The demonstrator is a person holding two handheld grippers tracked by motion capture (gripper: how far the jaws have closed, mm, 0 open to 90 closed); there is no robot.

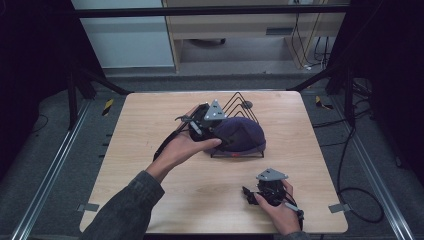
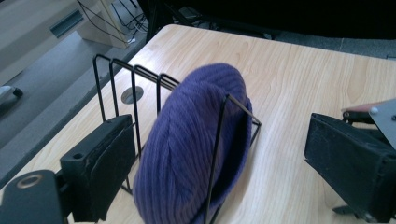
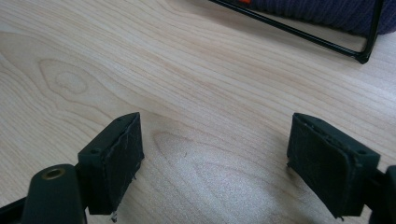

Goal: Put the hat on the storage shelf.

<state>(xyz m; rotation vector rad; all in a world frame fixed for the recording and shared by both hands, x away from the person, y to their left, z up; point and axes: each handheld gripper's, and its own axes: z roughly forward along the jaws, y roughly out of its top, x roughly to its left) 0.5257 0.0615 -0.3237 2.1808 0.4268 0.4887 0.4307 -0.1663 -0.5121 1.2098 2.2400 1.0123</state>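
right claw (image 1: 251, 194) at the near right of the table (image 1: 150, 165), held low in the person's hand. in the right gripper view its two black jaws stand wide apart, nothing between them; pads are matte, fuzzy-edged foam blocks over pale wood. a grey three-cornered plate sits on top of it in the high view.

table: light wood-grain laminate, smooth, rounded corners, faint knot patterns in the right gripper view.

mid table: left claw (image 2: 224, 158), carried by the left hand (image 1: 182, 147), sits just beside the near-left side of the beanie. jaws spread wide; in the left gripper view the left pad is close by the knit and the rack wires, contact not clear, while the right pad stands well apart over bare wood. no grip on anything.

beanie (image 2: 196, 140): dark purple-blue ribbed knit, soft, domed, ribs running in curved lines. it stands on edge, tilted, slotted in the wire rack (image 2: 135, 93) near the middle of the table, with one thin wire crossing its front face.

wire rack: thin black metal rod, glossy, a row of upright loop dividers on a rectangular base frame; the farther slots are unfilled.

farther: a small round hole (image 2: 132, 94) in the tabletop behind the rack.
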